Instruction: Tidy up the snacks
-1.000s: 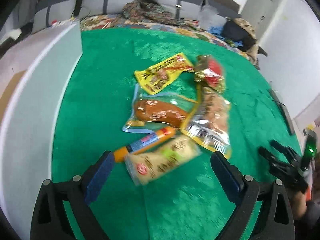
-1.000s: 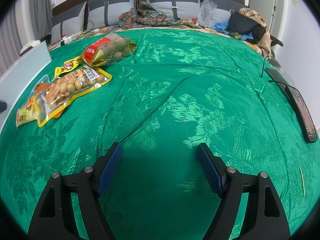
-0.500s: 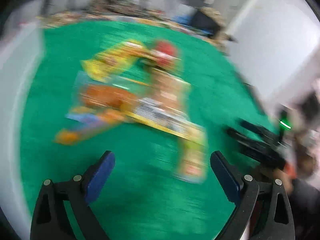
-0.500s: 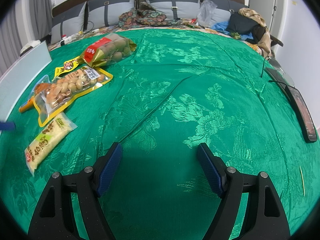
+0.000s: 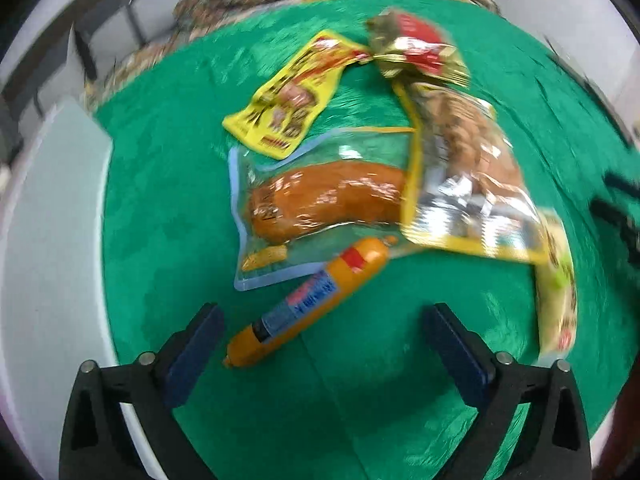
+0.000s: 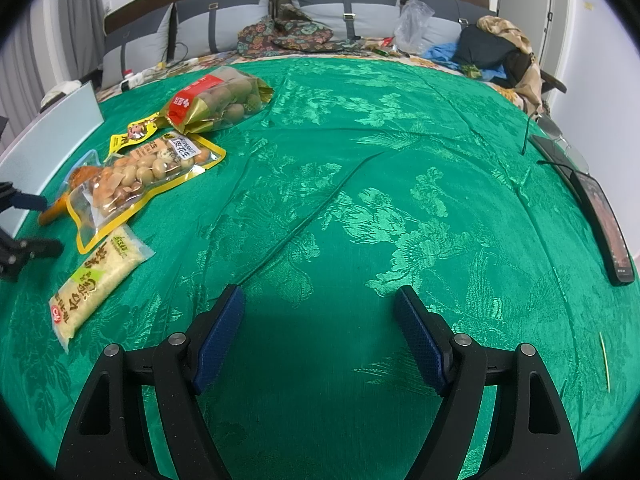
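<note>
In the left wrist view, the left claw point(image 5: 320, 344) is sitting at the bottom of the frame with its jaws opening wide; nothing is being gripped. The lower tip of an orange sausage stick point(image 5: 308, 304) is lying between the fingers without touching the blue pads point(image 5: 192, 356). Its blue and red label is too blurred for reading. Just above it, in the middle of the frame, a clear pouch with a brown sausage point(image 5: 324, 204) is lying flat on the green bedspread point(image 5: 168, 184). To its right, a yellow-edged peanut bag point(image 5: 468, 176) is overlapping the pouch. At the right edge, a pale cream packet point(image 5: 556, 292) is lying apart from the others. Higher up, a yellow packet point(image 5: 292, 92) and a red and gold bag point(image 5: 416, 52) are touching at their corners. A pale grey board point(image 5: 52, 240) is filling the left side.

In the right wrist view, the right claw point(image 6: 320, 336) is staying released at the bottom centre, with only bare bedspread between its fingers. The cream packet, at lower left, is carrying a red round logo and Chinese writing that I cannot read. The peanut bag is showing a white label with "PEANUT" and Chinese characters. At the right edge, a dark phone point(image 6: 604, 220) is lying on the bedspread. At the top, grey cushions point(image 6: 344, 4) are leaning on the headboard.
</note>
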`<state>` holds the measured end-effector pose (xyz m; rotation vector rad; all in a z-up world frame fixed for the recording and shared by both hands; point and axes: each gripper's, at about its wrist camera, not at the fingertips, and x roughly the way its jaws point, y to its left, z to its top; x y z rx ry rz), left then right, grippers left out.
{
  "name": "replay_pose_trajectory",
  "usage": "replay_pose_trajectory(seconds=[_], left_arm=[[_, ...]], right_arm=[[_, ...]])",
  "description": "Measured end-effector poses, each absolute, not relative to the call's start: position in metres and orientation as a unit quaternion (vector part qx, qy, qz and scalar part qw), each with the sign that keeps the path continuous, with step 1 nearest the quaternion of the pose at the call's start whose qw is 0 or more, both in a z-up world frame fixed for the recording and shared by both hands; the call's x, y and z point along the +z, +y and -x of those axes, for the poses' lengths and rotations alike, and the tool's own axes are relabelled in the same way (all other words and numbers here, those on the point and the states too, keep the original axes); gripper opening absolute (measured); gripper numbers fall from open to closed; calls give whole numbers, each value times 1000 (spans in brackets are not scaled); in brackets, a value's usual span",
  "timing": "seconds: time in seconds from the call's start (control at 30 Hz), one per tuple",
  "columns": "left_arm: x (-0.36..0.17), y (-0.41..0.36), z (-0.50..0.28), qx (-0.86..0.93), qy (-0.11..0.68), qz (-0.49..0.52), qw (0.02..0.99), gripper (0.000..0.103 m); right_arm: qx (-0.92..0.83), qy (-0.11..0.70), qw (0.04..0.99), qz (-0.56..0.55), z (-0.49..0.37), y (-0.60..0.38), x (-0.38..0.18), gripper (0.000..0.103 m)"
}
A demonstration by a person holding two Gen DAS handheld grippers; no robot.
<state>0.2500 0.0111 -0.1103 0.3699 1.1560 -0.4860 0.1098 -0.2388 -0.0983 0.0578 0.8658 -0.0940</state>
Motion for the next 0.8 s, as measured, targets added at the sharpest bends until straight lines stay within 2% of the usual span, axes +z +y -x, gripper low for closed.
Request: replay_pose_trajectory(seconds=[0.13,0.17,0.2,0.23,0.27,0.3,0.37,0.43,0.53,0.6,0.67,0.8], left_arm=[[-114,27,-266,-199,548,-121,803,100],[-112,30,-264,-194,545,-118,807,91],[-109,31,-262,-196,541,-116,810,75],[-105,32,-257,-200,539,-119,810,66],[-101,33,-252,-202,544,-120,805,52],[-99,34,-248,-206,559,-113,795,48],[-96,35,-238,-215,582,-93,779,48],[-94,34,-223,-234,606,-70,757,53],[-93,30,-199,-271,618,-60,736,66],[-93,26,-196,-259,606,-83,748,79],[-93,26,-192,-235,588,-98,767,81],[-95,39,-202,-192,565,-53,801,81]], right_arm=[[-46,419,906,-28,-110,-239,-98,80],[-45,419,906,-28,-110,-239,-98,80],[-45,419,906,-28,-110,-239,-98,80],[-45,419,906,-28,-110,-239,-98,80],[-45,419,906,-28,-110,-239,-98,80],[-45,419,906,-28,-110,-239,-98,80],[-45,419,906,-28,-110,-239,-98,80],[-45,419,906,-28,-110,-239,-98,80],[-45,419,906,-28,-110,-239,-98,80],[-45,419,906,-28,-110,-239,-98,80],[-45,419,906,-28,-110,-239,-98,80],[-46,419,906,-28,-110,-239,-98,80]])
